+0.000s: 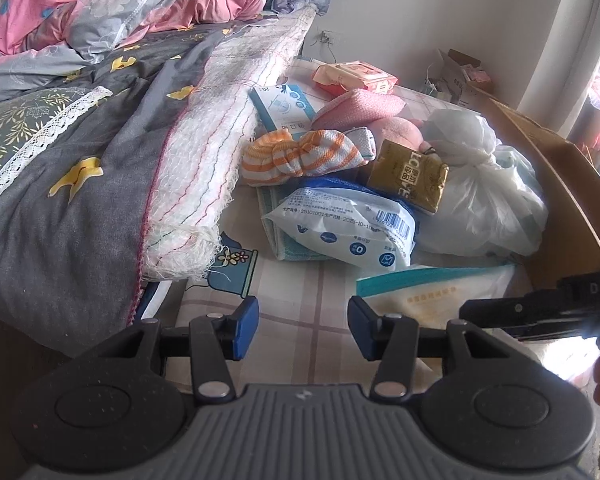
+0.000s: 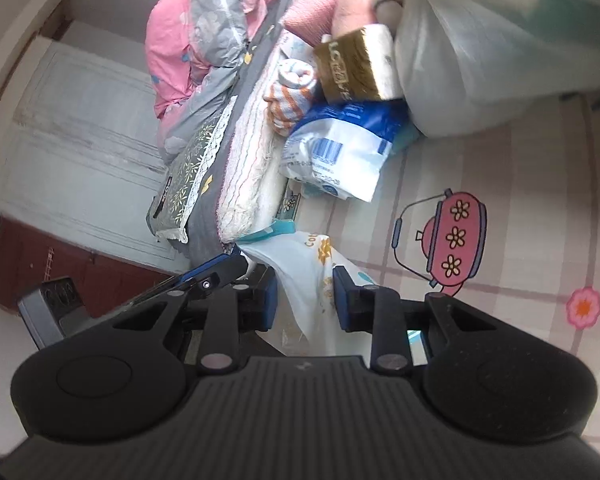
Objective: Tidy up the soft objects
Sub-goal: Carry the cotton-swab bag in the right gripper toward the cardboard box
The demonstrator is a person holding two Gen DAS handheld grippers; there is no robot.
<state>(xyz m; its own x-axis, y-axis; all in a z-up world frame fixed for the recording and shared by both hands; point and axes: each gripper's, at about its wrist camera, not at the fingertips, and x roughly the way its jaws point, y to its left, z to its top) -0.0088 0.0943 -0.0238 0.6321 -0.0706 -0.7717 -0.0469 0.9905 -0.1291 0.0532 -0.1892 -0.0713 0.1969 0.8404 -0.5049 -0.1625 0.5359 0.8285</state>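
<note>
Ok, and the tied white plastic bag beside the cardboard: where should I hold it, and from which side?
Probably the knotted neck of the white plastic bag, coming from above. There the film is gathered into one narrow bunch on top; the swollen body below looks too wide and slippery.

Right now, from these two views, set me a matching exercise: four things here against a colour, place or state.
1 striped cloth
2 gold pack
3 white plastic bag
4 teal-edged pouch

A knotted at top
B between the fingers of the right gripper
C orange and white
D resting on the blue-white pack

Pairs: 1-C, 2-D, 3-A, 4-B
</note>
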